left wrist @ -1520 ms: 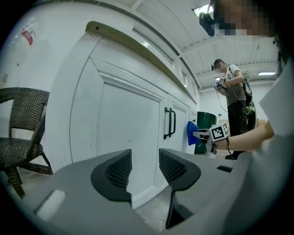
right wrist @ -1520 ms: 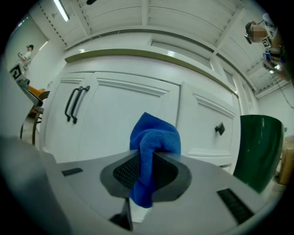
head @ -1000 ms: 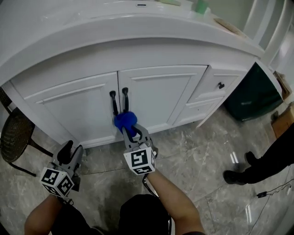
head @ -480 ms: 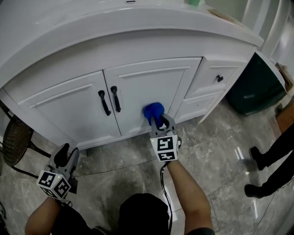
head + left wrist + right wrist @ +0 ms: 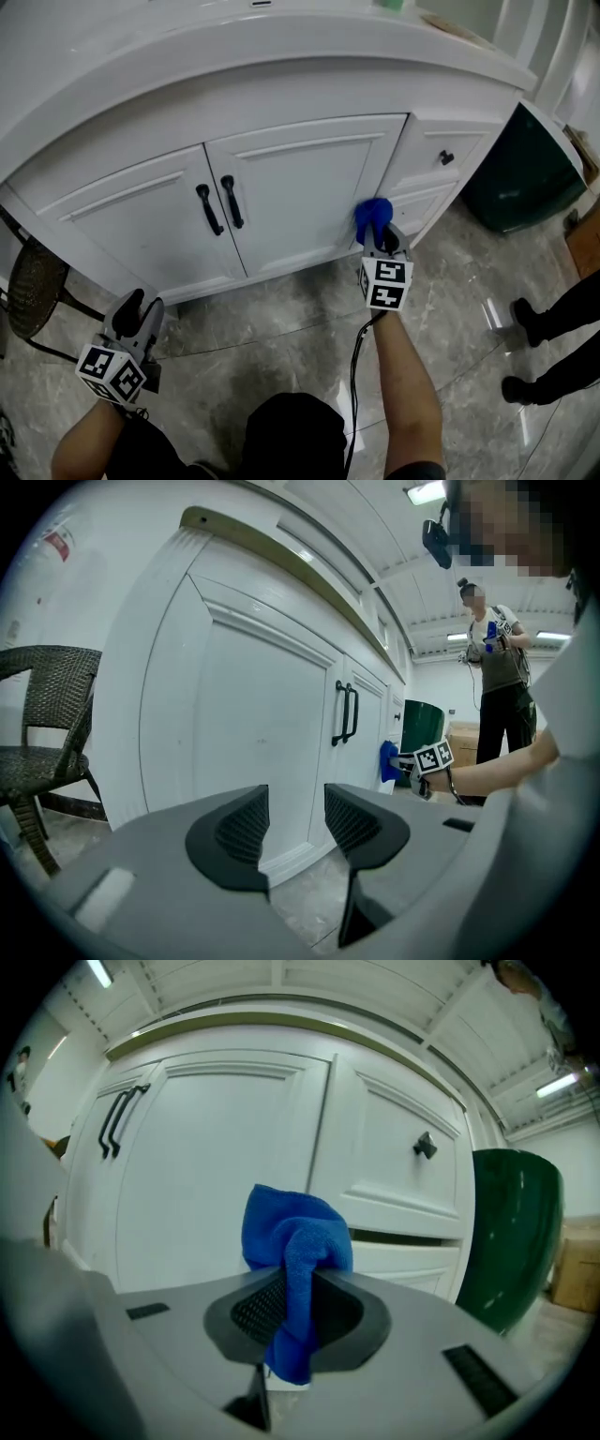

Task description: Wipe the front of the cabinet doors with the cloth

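- A white vanity with a curved tabletop (image 5: 281, 56) stands on a grey marbled floor (image 5: 450, 309).
- Below it are two cabinet doors (image 5: 281, 197) with a pair of black handles (image 5: 217, 204) at the centre, and to their right a stack of drawers with a small dark knob (image 5: 446, 157).
- A wicker chair (image 5: 33, 291) sits at the far left, a dark green bin (image 5: 520, 178) to the right of the vanity, and a person's legs (image 5: 553, 319) show at the right edge.
- The blue cloth (image 5: 372, 214) is bunched up and pinched between the jaws of the right tool (image 5: 377, 231).
- It is held up against the right edge of the right-hand door, just beside the drawers.
- The left tool (image 5: 136, 309) is low at the left, well apart from the cloth, its jaws a narrow gap apart with nothing between them.
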